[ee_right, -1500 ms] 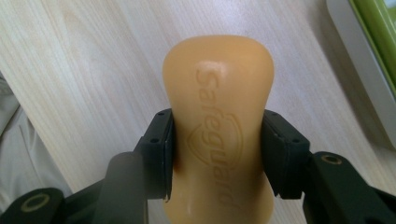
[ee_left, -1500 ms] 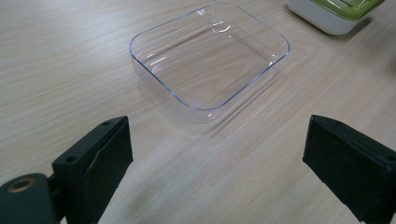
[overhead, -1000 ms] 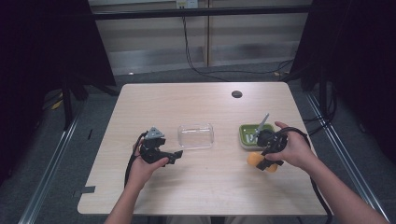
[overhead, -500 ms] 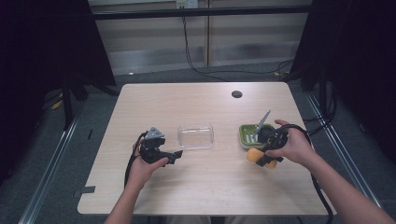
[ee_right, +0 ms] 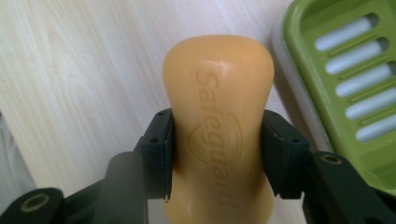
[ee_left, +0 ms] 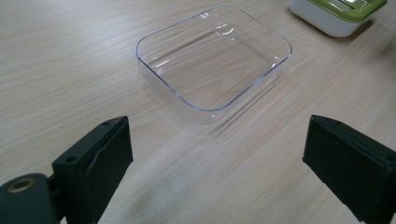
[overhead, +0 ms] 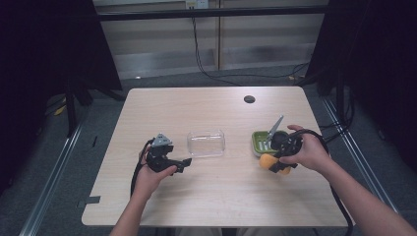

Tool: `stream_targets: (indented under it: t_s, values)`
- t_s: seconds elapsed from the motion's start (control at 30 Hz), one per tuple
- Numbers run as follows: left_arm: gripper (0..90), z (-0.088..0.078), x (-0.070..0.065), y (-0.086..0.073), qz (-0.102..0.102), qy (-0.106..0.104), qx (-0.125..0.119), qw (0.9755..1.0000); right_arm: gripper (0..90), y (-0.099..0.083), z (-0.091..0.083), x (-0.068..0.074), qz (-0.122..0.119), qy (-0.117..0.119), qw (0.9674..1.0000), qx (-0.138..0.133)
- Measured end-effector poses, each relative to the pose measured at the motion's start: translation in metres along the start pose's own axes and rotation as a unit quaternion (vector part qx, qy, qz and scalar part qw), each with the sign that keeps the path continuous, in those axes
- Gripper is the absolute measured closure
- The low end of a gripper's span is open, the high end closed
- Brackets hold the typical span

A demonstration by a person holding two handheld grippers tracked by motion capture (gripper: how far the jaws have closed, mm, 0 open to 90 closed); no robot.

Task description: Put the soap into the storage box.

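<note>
Soap pinched in right gripper, left gripper spread over bench

Soap bar (ee_right: 218, 126), orange with "Safeguard" pressed into its face, sits between the right gripper (ee_right: 217, 154) fingers (ee_right: 161, 156), which pinch it on both long sides. In the high view the soap (overhead: 268, 161) is at the gripper's 9 o'clock end, just off the 6 o'clock edge of the green soap dish (overhead: 259, 142); whether it touches the bench (overhead: 206, 196) cannot be told. The right gripper (overhead: 280, 164) lies in the person's right hand (overhead: 307, 153), at 3 o'clock on the bench. Dish has a slotted green insert (ee_right: 355, 79) over a white base, just beside the soap at its 3 o'clock in the right gripper view. A grey utensil (overhead: 273, 130) leans out of the dish toward 1 o'clock.

Left gripper (overhead: 183, 163) is held in the left hand (overhead: 150, 174) at about 8 o'clock on the bench. Its fingers (ee_left: 100, 158) are spread wide with nothing between them. Clear plastic tray (ee_left: 214, 56) lies flat on the bench ahead of them, apart from the fingers. In the high view the tray (overhead: 206, 143) sits between the two grippers, near bench centre.
</note>
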State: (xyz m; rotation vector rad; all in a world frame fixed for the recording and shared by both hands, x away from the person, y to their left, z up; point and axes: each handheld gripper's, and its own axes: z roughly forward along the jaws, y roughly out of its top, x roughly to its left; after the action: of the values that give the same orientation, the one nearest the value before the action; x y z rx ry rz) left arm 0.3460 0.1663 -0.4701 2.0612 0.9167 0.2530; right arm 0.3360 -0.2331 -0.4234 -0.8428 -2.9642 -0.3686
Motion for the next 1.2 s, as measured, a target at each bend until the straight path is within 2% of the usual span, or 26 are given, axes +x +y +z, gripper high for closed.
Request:
stream_targets:
  t_s: [0.23, 0.3, 0.4, 0.53, 0.67, 1.2]
  values:
    - [8.0, 0.001, 0.000, 0.000, -0.001, -0.002, 0.002, 1.0000, 50.1, -0.001, -0.001, -0.004, 0.002, -0.009, 1.0000, 0.004]
    - [8.0, 0.001, 0.000, 0.000, 0.000, -0.002, 0.002, 1.0000, 50.1, 0.000, -0.002, -0.007, -0.015, -0.018, 0.9997, 0.003]
    - [8.0, 0.001, 0.000, 0.000, -0.002, -0.001, 0.001, 1.0000, 50.1, 0.002, -0.004, -0.008, -0.022, -0.030, 0.9993, 0.001]
    - [7.9, 0.001, 0.001, -0.001, -0.001, -0.003, 0.002, 1.0000, 50.1, 0.003, -0.008, -0.012, -0.015, -0.023, 0.9996, -0.003]
    - [7.8, 0.001, 0.002, -0.001, -0.001, -0.003, 0.004, 1.0000, 50.1, 0.003, -0.007, -0.016, -0.020, -0.030, 0.9993, 0.001]
    - [7.7, 0.002, 0.002, -0.002, -0.003, -0.004, 0.005, 1.0000, 50.1, 0.002, -0.015, -0.031, -0.008, -0.028, 0.9996, -0.008]
